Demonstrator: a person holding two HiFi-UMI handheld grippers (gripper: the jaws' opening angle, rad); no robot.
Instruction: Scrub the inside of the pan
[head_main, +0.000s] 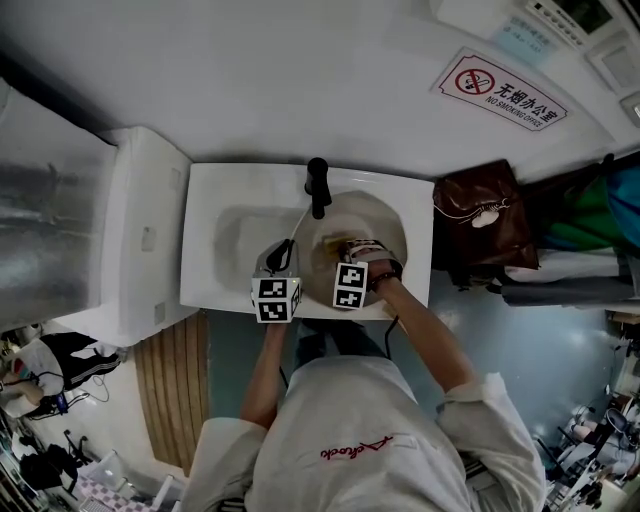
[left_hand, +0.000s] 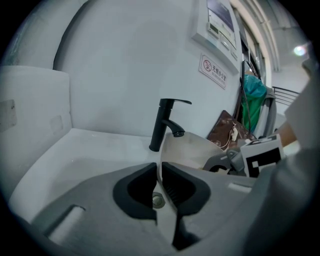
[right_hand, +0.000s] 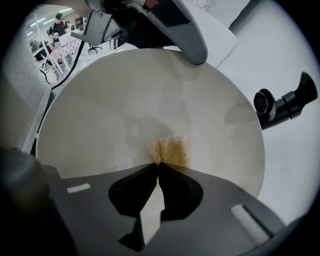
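While the pan (head_main: 378, 222) sits tipped up in the right half of the sink (head_main: 208, 205), just under the black faucet (head_main: 318, 186), the scrubbing looks to be well under way. The left gripper (left_hand: 160, 172) has its jaws pinched nearly together on the pan's thin rim, on the edge nearest the person, so it's working as the anchor. The right gripper (right_hand: 159, 165) is closed tight too, with a small yellow-brown sponge (right_hand: 170, 150) nipped in its tips and pressed flat onto the pan's pale inside, near the middle.

Handling-wise, my guess is the pan is stiff and fairly light, with a smooth coating that'll be slick if it's wet. A pinch on that thin rim gives one small contact patch, so I'd expect the pan to want to swivel or slide against the basin when the sponge pushes hard. I can't spot a handle in any view, so the rim may be the only place to grab; holding it opposite the scrubbing side seems sensible. The sponge is soft and squashes, so it could slip from the tips under sideways load.
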